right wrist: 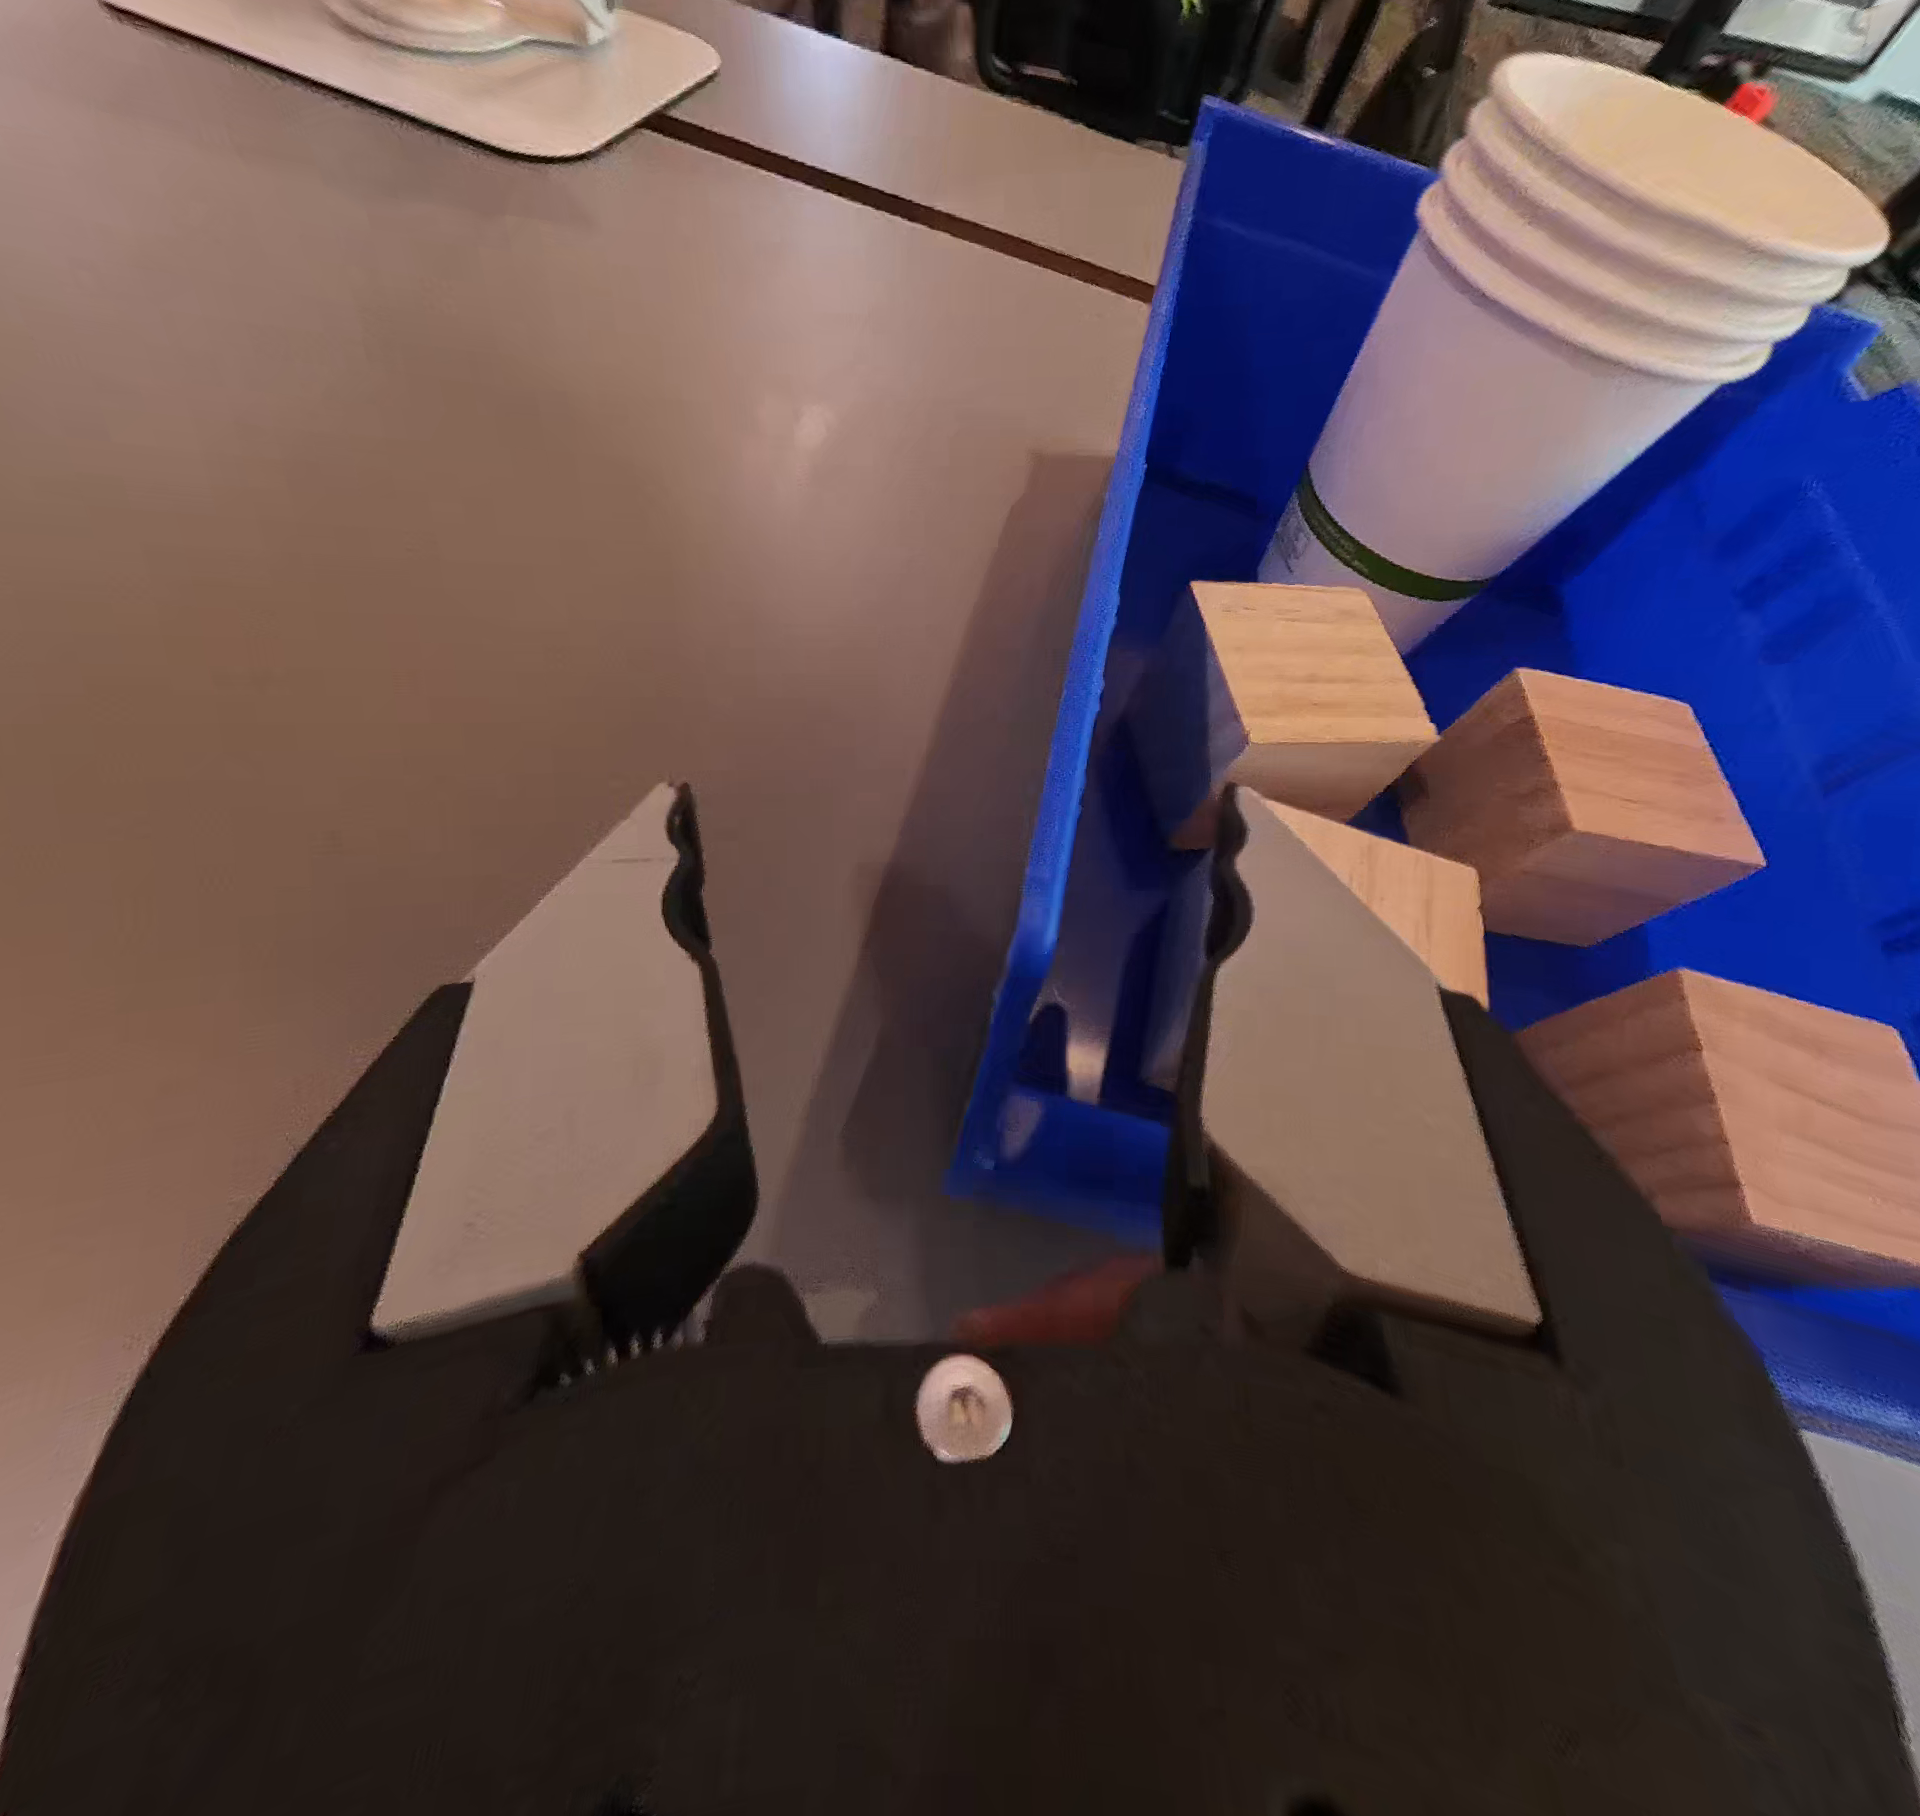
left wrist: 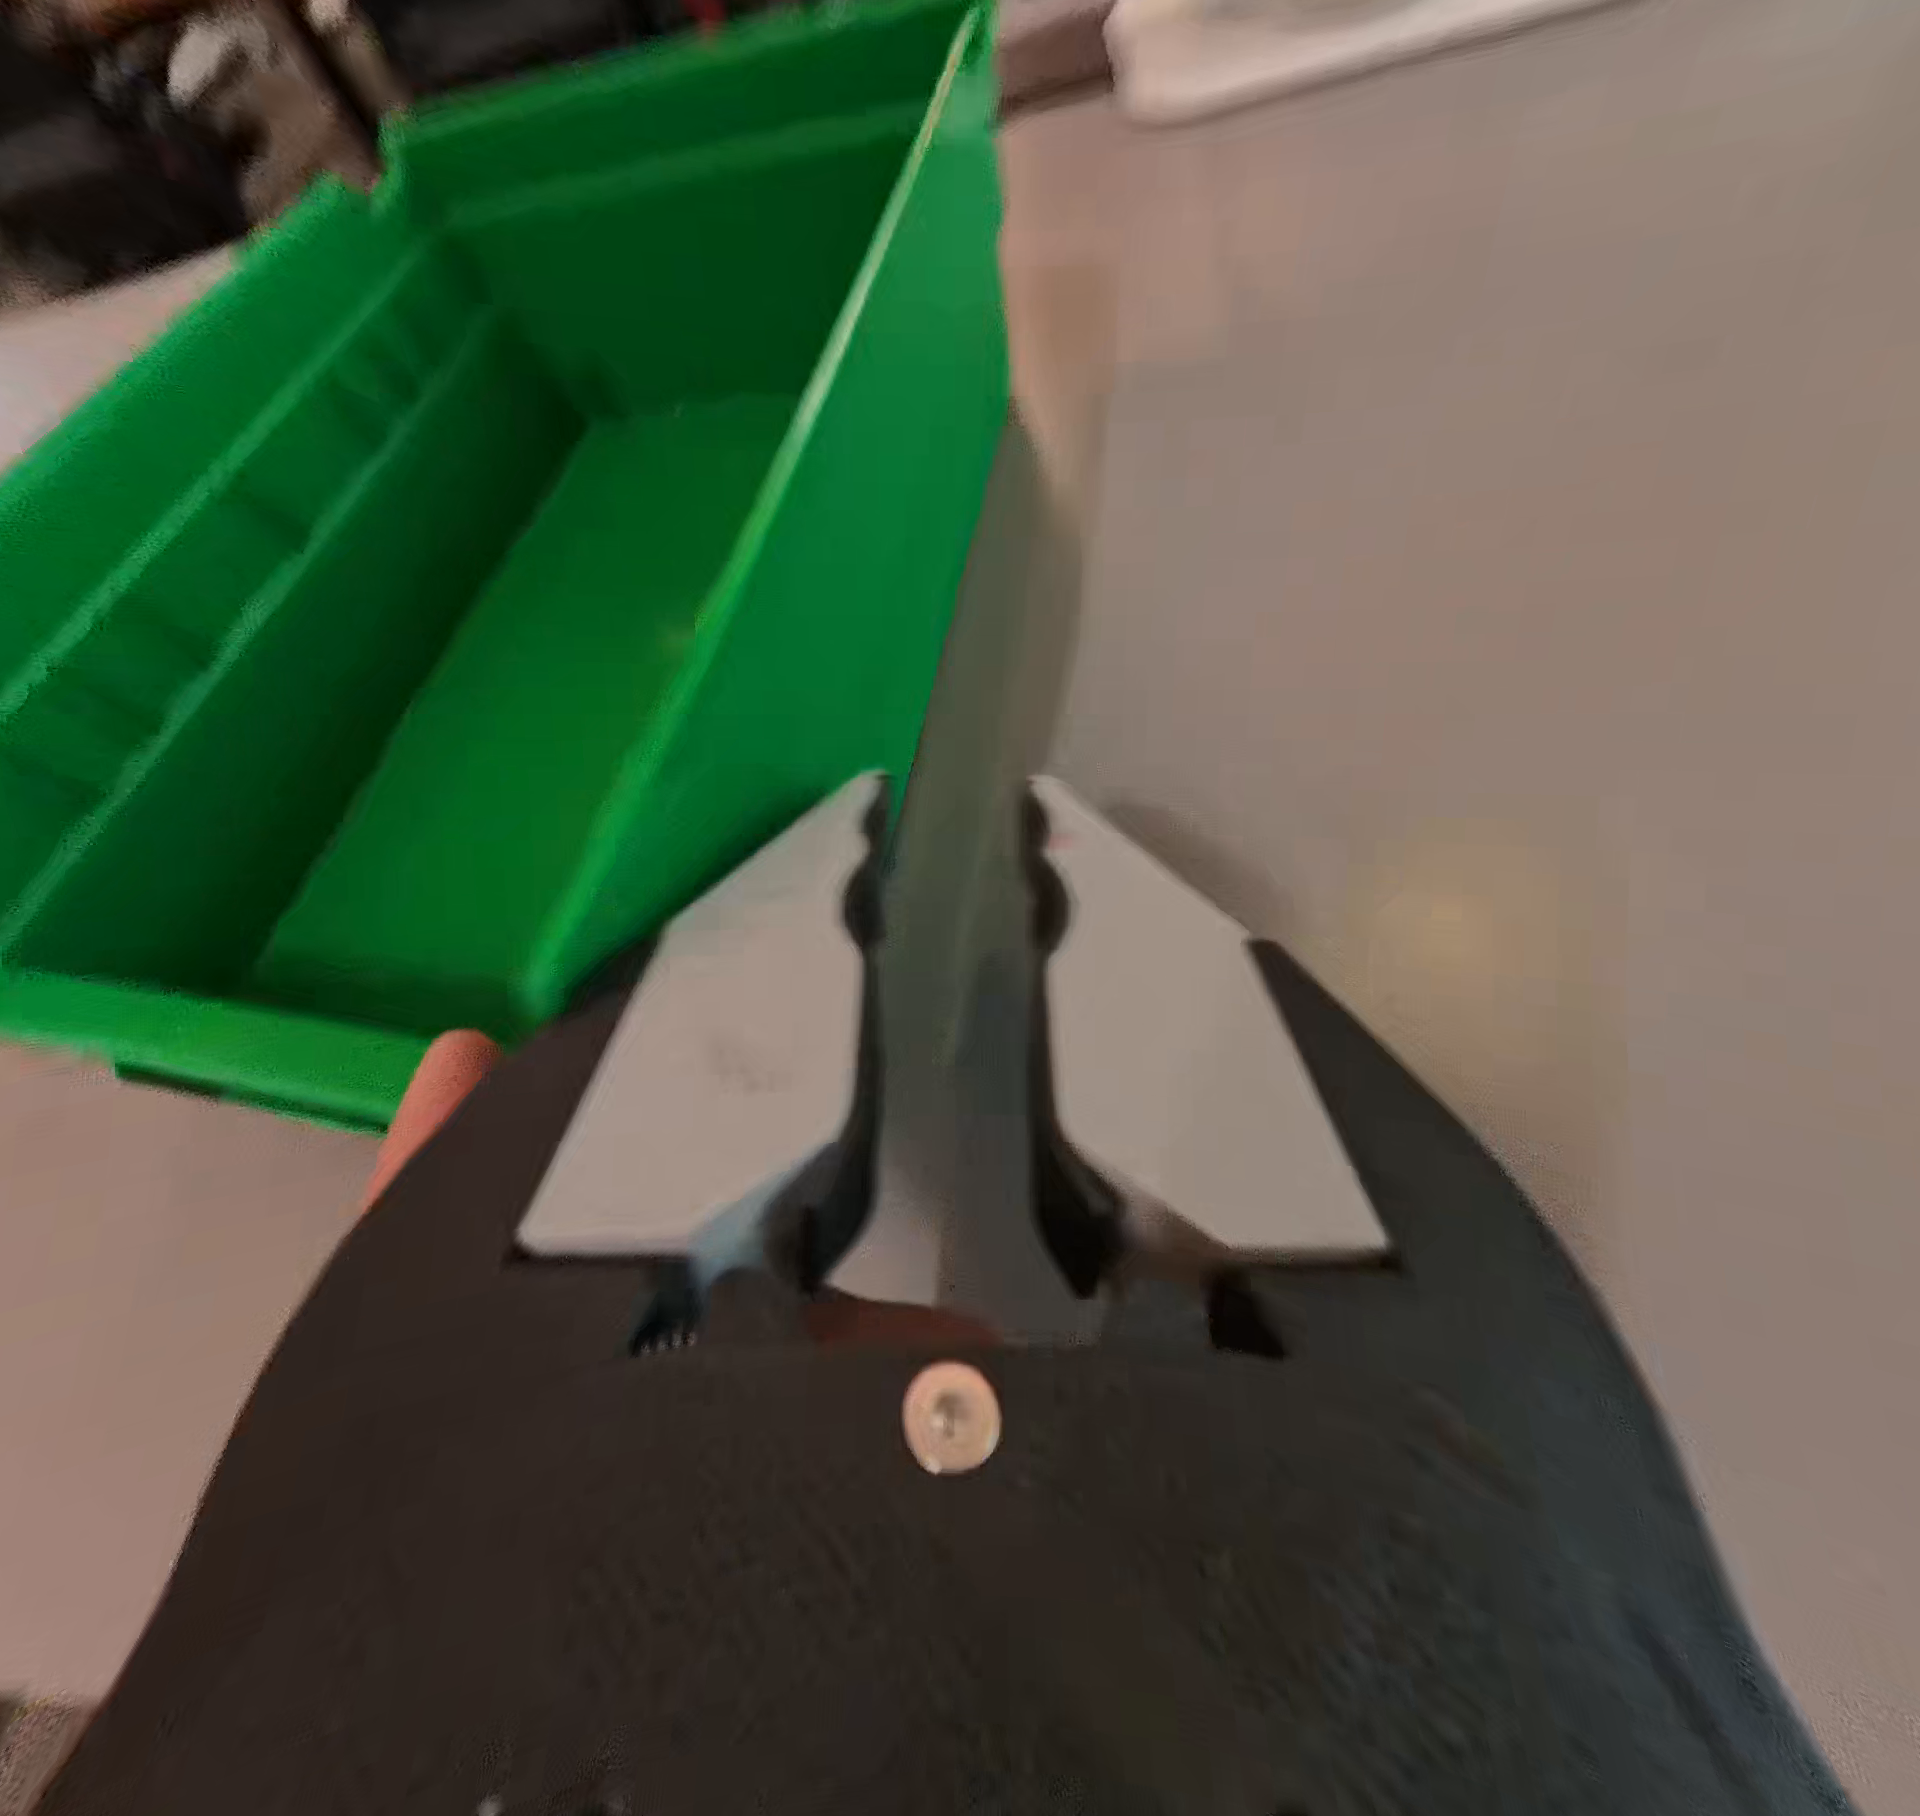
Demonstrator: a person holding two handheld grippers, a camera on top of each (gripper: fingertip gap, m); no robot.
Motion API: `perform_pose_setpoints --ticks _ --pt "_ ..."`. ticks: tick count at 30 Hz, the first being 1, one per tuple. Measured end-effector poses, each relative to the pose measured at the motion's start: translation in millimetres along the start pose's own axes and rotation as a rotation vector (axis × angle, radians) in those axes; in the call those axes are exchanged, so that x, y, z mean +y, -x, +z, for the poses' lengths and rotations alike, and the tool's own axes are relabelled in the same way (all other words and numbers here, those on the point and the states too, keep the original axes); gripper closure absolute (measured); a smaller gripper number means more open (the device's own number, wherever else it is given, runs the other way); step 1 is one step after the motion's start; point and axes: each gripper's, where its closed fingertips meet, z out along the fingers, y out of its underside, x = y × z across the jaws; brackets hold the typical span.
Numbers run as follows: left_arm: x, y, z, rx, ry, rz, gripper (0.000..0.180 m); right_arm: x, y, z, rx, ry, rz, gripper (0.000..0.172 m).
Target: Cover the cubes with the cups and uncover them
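In the right wrist view, a blue bin (right wrist: 1117, 686) stands on the table at the right. It holds a leaning stack of white paper cups (right wrist: 1538, 332) and several wooden cubes, among them one by the left wall (right wrist: 1309, 696) and one further right (right wrist: 1579, 800). My right gripper (right wrist: 956, 795) is wide open and empty; it straddles the bin's left wall, with its right finger (right wrist: 1309, 987) over the cubes. In the blurred left wrist view, my left gripper (left wrist: 956, 790) sits beside the right wall of an empty green bin (left wrist: 862, 395). Its fingers are a narrow gap apart with nothing between them.
The brown table (right wrist: 416, 519) stretches to the left of the blue bin. A flat white base with a clear dish and a white arm (right wrist: 416, 31) stands at the far edge; it also shows in the left wrist view (left wrist: 1351, 10). Chairs and clutter lie beyond the table.
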Motion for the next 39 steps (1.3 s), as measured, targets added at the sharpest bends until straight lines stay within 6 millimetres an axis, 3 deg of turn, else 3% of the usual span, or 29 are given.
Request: perform_pose_setpoints --ticks 2,4,5,6,10,11,13,14,15,16,17,18,21,23,26,30,32,34,36,37,39 --pt "3 -5 -3 0.001 0.023 -0.044 0.108 2 1 5 0.021 0.035 -0.003 0.073" --pt "-13 -25 -34 0.090 -0.152 -0.046 0.123 3 9 0 -0.009 0.044 -0.004 0.075" --pt "-18 -31 -50 0.126 -0.225 -0.043 0.112 3 12 -3 -0.028 0.039 -0.004 0.075" --pt "-18 -26 -61 0.098 -0.249 -0.048 0.095 4 13 -6 -0.034 0.034 -0.008 0.075" --pt "-19 33 -74 -0.059 -0.261 -0.034 0.092 1 8 -14 -0.027 0.020 -0.009 0.076" --pt "-18 45 -66 -0.036 -0.249 -0.067 0.095 -1 9 -14 -0.042 0.016 0.003 0.076" --pt "-8 48 -36 0.096 -0.149 -0.128 0.104 -2 13 -9 -0.080 0.023 0.016 0.081" --pt "-2 46 -21 0.153 -0.096 -0.133 0.126 0 14 -3 -0.093 0.043 0.011 0.090" --pt "-2 45 -9 0.178 -0.079 -0.100 0.154 -1 9 1 -0.069 0.050 -0.005 0.113" --pt "-5 42 -5 0.189 -0.084 -0.049 0.178 -2 -4 5 0.002 0.051 -0.024 0.148" --pt "-6 45 -2 0.155 -0.055 -0.025 0.178 -3 -12 6 0.043 0.054 -0.047 0.159" --pt "-13 41 -5 0.156 -0.067 0.000 0.178 -2 -15 5 0.053 0.063 -0.046 0.160" --pt "-40 30 -35 0.118 -0.164 0.037 0.178 2 -9 -6 0.114 0.079 -0.072 0.170" --pt "-55 26 -57 0.116 -0.223 0.041 0.178 -2 28 -15 0.046 0.058 -0.074 0.165" --pt "-91 22 -96 0.140 -0.378 0.018 0.178 -14 111 -24 -0.049 0.032 -0.106 0.159" --pt "-137 26 -145 0.116 -0.484 0.002 0.177 -47 257 -17 -0.198 0.010 -0.141 0.142" --pt "-152 26 -160 0.090 -0.512 0.025 0.177 -74 336 -6 -0.312 -0.006 -0.124 0.133" --pt "-159 28 -171 0.080 -0.528 0.046 0.177 -96 403 -13 -0.444 -0.006 -0.159 0.113" --pt "-160 32 -185 0.091 -0.538 0.048 0.177 -116 435 -37 -0.518 -0.059 -0.198 0.116" --pt "-159 33 -192 0.098 -0.543 0.052 0.177 -123 441 -54 -0.552 -0.103 -0.214 0.113" --pt "-159 25 -204 0.106 -0.558 0.090 0.178 -130 434 -90 -0.611 -0.200 -0.231 0.112"
